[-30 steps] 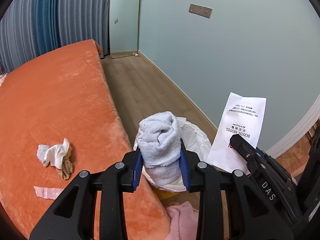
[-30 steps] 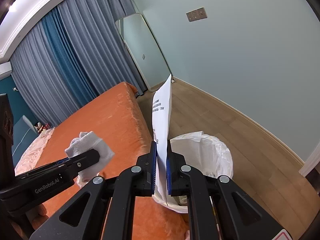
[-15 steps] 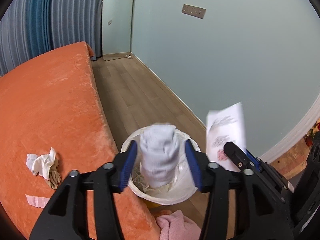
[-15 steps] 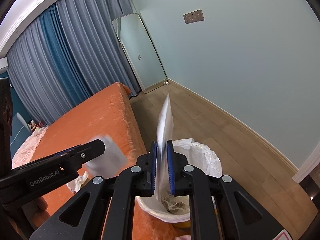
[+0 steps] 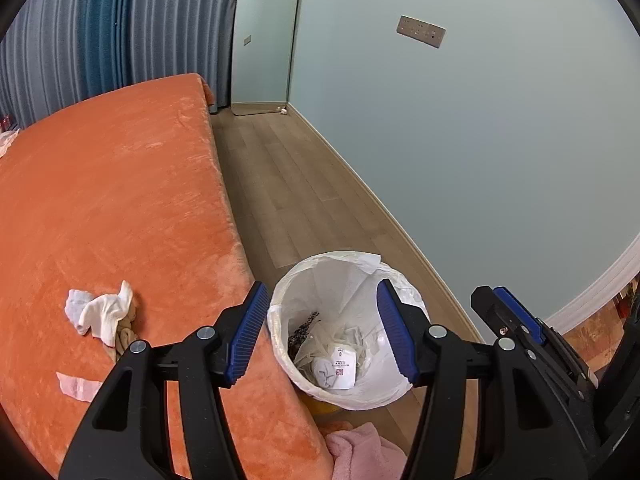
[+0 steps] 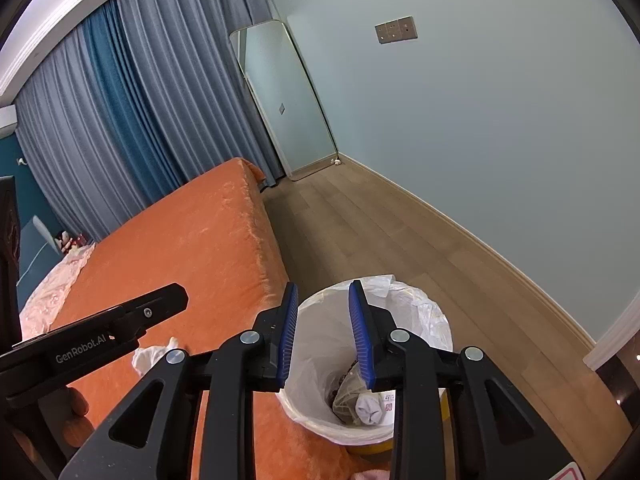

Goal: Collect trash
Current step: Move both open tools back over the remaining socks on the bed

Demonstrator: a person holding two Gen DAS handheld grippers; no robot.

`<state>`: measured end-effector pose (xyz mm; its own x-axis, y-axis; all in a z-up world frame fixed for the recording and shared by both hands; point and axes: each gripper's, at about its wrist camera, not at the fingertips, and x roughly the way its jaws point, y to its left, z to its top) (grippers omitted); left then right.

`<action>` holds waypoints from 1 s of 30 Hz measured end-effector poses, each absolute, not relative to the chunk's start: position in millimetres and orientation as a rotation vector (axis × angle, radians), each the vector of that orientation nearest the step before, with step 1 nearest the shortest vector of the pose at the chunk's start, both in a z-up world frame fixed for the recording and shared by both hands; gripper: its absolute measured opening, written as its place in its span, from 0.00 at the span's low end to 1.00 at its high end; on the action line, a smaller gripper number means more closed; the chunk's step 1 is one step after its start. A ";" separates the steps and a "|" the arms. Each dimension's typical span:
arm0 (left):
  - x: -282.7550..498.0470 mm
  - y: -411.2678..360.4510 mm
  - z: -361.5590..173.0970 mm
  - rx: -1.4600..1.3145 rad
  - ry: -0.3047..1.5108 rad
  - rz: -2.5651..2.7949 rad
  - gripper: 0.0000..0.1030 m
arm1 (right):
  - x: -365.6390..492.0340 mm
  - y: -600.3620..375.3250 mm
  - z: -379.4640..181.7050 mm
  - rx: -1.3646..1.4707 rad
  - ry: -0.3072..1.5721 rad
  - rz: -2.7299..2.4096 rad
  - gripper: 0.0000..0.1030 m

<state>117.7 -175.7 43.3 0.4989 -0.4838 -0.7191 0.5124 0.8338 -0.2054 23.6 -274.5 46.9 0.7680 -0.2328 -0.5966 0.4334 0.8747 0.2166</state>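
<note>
Now, left gripper [image 5: 322, 338]: jaws spread wide and holding nothing, hanging over the bin [image 5: 280, 300].
Right gripper [image 6: 323, 334]: jaws parted, nothing between them, also above the bin, whose rim [image 6: 436, 312] shows between and just beyond the blue pads.
Already in the bin: a rolled white sock [image 5: 325, 372] and a printed paper packet [image 5: 344, 364] lie on the liner bottom, directly below the left jaws.
Remaining trash: a crumpled white and tan cloth bundle [image 5: 102, 316] sits on the orange bed [image 5: 120, 180], off to the left of the left jaws and a little nearer the camera than their tips; a pink-white paper scrap [image 5: 78, 386] lies closer still, down-left of the left finger.
Key relation: both pieces lie leftward across the bed edge from the bin, so the left gripper looks the nearer one; the right would have to cross over it.
Long axis: the scrap runs roughly left to right; the bundle has no clear axis.
Likely next need: swing left and lower onto the bundle.
Other: pink towel [image 5: 360, 452] below the left jaws, by the bed edge.
</note>
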 end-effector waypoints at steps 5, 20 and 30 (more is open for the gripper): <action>117.7 -159.4 45.0 0.031 0.850 -0.576 0.52 | 27.3 -257.9 49.8 0.339 0.597 -0.350 0.34; 126.3 -81.9 37.9 -0.048 0.868 -0.453 0.64 | 49.5 -199.6 51.9 0.254 0.632 -0.259 0.48; 139.3 -5.4 14.0 -0.128 0.906 -0.334 0.66 | 72.0 -151.2 39.2 0.206 0.680 -0.172 0.48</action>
